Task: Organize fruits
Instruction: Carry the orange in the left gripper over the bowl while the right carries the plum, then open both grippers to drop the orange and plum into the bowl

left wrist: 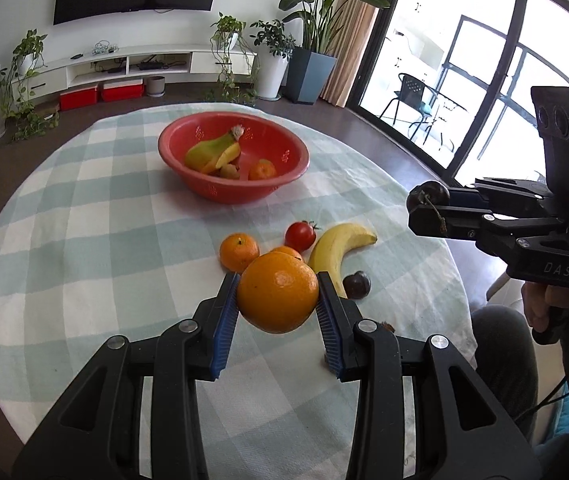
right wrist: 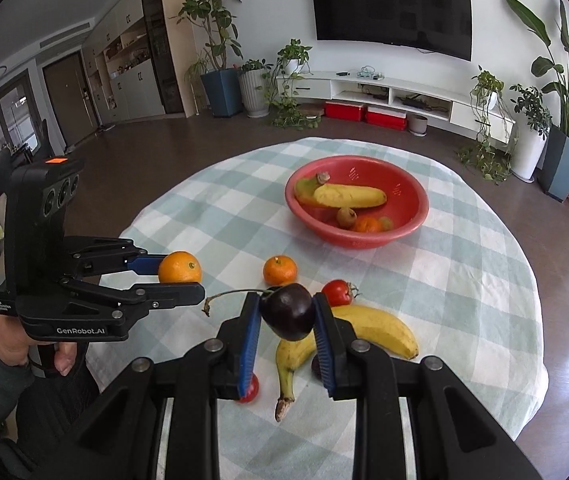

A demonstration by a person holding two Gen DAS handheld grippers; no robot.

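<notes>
- Checked tablecloth (left wrist: pixel 84 240); red bowl (left wrist: pixel 233 159) at far centre.
- Left gripper (left wrist: pixel 278 294) clamped on orange (left wrist: pixel 277 292), lifted.
- Right gripper (right wrist: pixel 287 312) clamped on dark cherry (right wrist: pixel 289 312).
- Bowl ahead of both; neither clearly nearer.

Left gripper (left wrist: pixel 278 292) and right gripper (right wrist: pixel 287 312), jaws clamped, raised.

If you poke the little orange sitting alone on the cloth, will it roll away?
Probably a bit. The small orange looks round, so a push should set it rolling. It seems slightly flattened, and the checked tablecloth looks soft, so it likely stops soon. The tomato and banana nearby might also block it.
</notes>
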